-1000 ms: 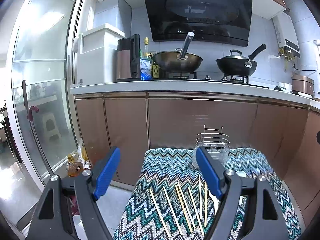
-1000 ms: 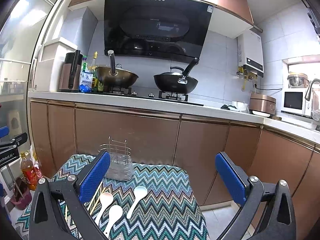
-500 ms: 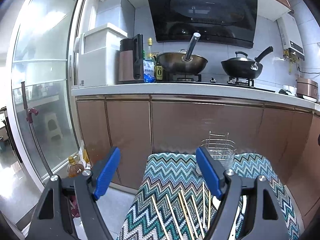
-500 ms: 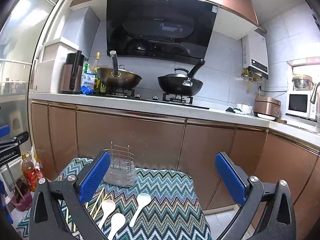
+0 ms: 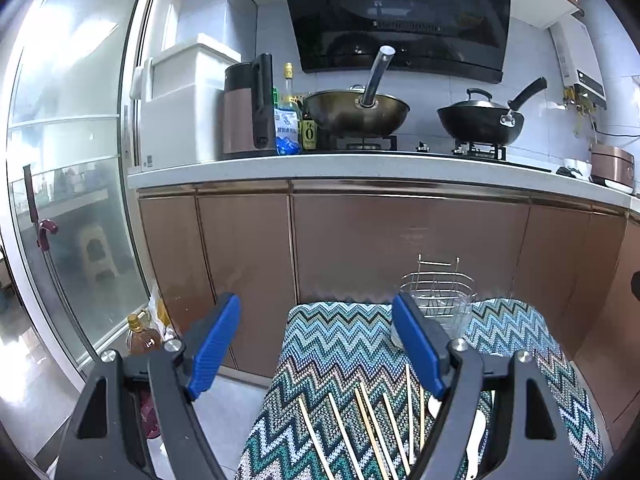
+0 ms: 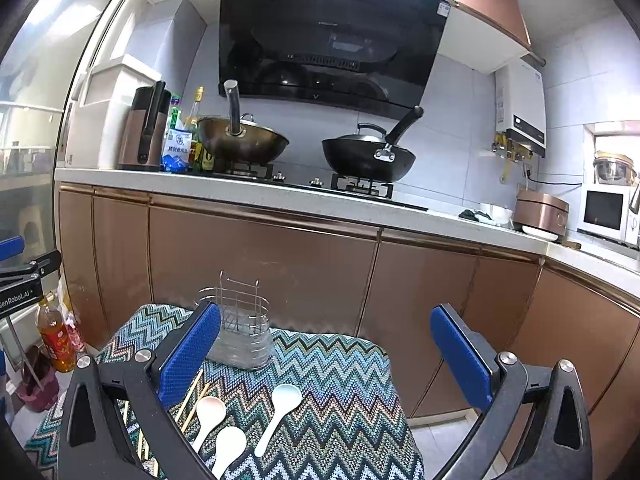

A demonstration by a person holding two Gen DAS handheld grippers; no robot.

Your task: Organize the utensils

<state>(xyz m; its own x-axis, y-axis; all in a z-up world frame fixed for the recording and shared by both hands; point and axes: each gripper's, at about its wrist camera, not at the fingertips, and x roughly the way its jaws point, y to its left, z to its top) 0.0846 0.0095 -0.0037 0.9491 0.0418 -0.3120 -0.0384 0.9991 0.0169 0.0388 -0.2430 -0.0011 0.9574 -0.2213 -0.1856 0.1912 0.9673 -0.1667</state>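
Kitchen cabinets behind, zigzag-cloth desk ahead: both cameras have pulled back slightly, nothing grasped. Left gripper and right gripper gape, empty; chopsticks and spoons lie near, wire holder far.

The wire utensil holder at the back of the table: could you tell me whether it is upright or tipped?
Upright. The wire utensil holder stands on its base on the zigzag cloth, wire hooks pointing straight up.
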